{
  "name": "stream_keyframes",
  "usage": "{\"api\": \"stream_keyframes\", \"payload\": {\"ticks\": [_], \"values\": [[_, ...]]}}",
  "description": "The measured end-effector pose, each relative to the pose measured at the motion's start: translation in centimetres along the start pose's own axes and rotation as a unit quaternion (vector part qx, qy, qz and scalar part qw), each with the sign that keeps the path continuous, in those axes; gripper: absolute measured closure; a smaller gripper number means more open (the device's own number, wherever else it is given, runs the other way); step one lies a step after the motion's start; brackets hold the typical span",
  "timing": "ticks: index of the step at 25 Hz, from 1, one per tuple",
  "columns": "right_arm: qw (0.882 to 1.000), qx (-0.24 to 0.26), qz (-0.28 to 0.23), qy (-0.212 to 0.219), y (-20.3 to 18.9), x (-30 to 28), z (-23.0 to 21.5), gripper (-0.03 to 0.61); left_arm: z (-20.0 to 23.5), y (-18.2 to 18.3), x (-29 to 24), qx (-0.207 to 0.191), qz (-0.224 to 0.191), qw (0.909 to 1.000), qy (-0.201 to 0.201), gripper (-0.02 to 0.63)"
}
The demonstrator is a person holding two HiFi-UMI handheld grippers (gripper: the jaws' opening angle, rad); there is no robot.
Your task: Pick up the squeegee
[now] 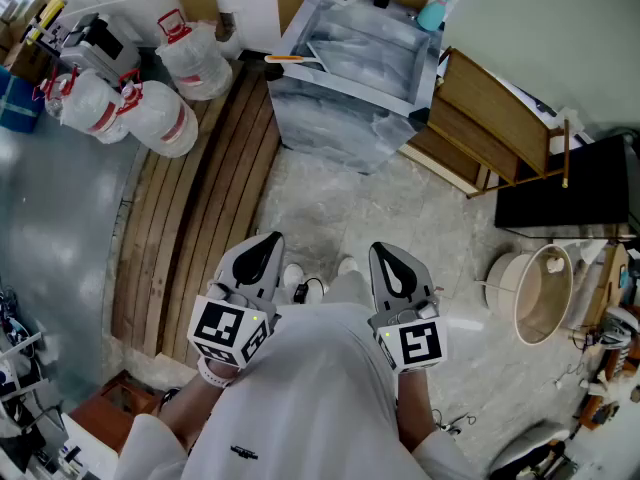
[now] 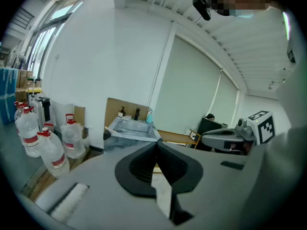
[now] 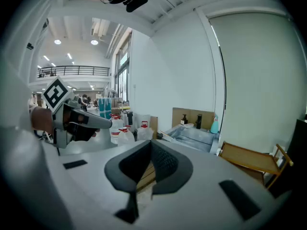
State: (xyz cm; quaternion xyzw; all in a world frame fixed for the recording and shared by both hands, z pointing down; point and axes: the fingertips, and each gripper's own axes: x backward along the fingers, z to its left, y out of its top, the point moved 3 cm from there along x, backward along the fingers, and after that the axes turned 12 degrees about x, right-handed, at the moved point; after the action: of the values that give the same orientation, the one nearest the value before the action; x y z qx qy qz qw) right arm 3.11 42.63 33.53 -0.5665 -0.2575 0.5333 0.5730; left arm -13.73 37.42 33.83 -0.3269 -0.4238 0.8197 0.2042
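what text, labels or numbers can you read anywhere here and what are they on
No text is readable.
water jugs: red labels, print too blurred to read.
shirt: small dark print, too small to read.
marker cubes: black-and-white square patterns only, no letters.

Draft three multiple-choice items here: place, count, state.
1. Where does the squeegee lie?
A) at the sink's near left corner
B) on the wooden planks
C) between a gripper's jaws

2. How many red-capped water jugs are at left?
A) one
B) three
C) six

3. The right gripper is:
A) shut, empty
B) wide open
C) shut on the squeegee

A: its orange handle rests on that corner's rim.
B: three show in the head view.
A: jaw tips meet, nothing between.
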Motion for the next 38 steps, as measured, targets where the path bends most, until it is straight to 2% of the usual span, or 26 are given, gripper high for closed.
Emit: {"api": "stream_keyframes", "payload": {"ticks": [9, 14, 17, 19, 25, 30, 34, 38], "values": [[0.999, -0.028, -0.017, 0.029, -1.0, 4.6, -1.5, 0.572, -6.3, -2.1, 0.9, 0.018, -0.002, 0.9995, 0.027, 0.611], [0.997, -0.059, -0.027, 0.052, -1.9, 4.6, -1.2, 0.572, -6.7, -3.4, 0.8, 0.021, 0.005, 0.9992, 0.033, 0.611], [0.997, -0.054, -0.019, 0.047, -1.9, 3.8, -0.6, 0.572, -5.7, -3.2, 1.2, 0.029, -0.001, 0.9988, 0.038, 0.611], [0.996, -0.068, -0.012, 0.055, -1.6, 2.7, 0.1, 0.572, -4.5, -2.6, 1.8, 0.034, -0.008, 0.9986, 0.041, 0.611], [0.996, -0.069, -0.020, 0.054, 0.8, -1.2, 1.8, 0.572, 0.0, -0.4, 3.1, 0.037, -0.028, 0.9981, 0.041, 0.611], [0.995, -0.078, -0.018, 0.054, 2.3, -4.3, 3.8, 0.572, 3.1, 0.9, 4.3, 0.068, -0.044, 0.9964, 0.023, 0.611], [0.996, -0.071, -0.012, 0.049, 3.2, -5.7, 4.5, 0.572, 5.0, 1.2, 3.8, 0.062, -0.037, 0.9972, 0.023, 0.610], [0.997, -0.058, -0.004, 0.057, 3.1, -8.0, 3.3, 0.572, 6.6, 1.6, 2.2, 0.069, -0.031, 0.9968, 0.027, 0.611]]}}
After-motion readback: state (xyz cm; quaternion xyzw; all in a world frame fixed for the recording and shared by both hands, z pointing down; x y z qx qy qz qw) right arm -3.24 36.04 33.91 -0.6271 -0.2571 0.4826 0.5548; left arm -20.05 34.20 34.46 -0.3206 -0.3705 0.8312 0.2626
